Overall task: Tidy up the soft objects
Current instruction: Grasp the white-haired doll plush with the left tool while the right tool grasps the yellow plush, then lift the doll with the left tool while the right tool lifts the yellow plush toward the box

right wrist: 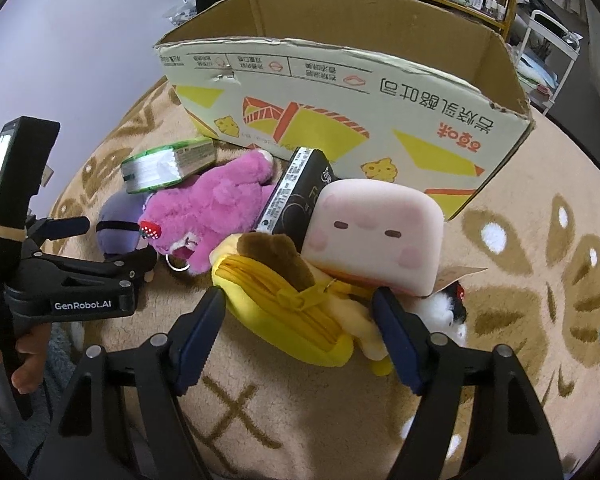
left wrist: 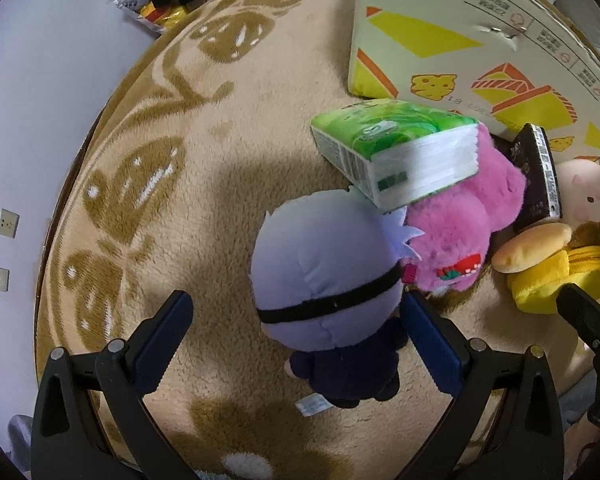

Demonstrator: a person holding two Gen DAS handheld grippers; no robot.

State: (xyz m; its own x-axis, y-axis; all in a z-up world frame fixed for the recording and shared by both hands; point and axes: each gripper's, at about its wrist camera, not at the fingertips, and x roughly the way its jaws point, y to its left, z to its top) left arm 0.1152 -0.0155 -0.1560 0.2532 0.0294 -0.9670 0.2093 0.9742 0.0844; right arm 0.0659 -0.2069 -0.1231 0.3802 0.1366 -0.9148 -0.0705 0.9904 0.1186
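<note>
A lavender-haired doll (left wrist: 324, 284) in dark clothes lies on the rug between the open fingers of my left gripper (left wrist: 296, 320). Against it lies a pink plush bear (left wrist: 464, 232) with a green tissue pack (left wrist: 396, 152) resting on top. My right gripper (right wrist: 300, 320) is open around a yellow zip pouch plush (right wrist: 296, 308). Behind the pouch stands a pink square cushion with a face (right wrist: 376, 236) and a dark packet (right wrist: 300, 196). A small white and black plush (right wrist: 448, 312) lies to its right. The left gripper also shows in the right wrist view (right wrist: 136, 260).
An open cardboard box (right wrist: 340, 92) with yellow and orange print stands on the rug behind the pile; it also shows in the left wrist view (left wrist: 460, 40). The beige patterned rug (left wrist: 160, 160) lies on a pale floor. Shelves and a cart (right wrist: 540, 32) stand far right.
</note>
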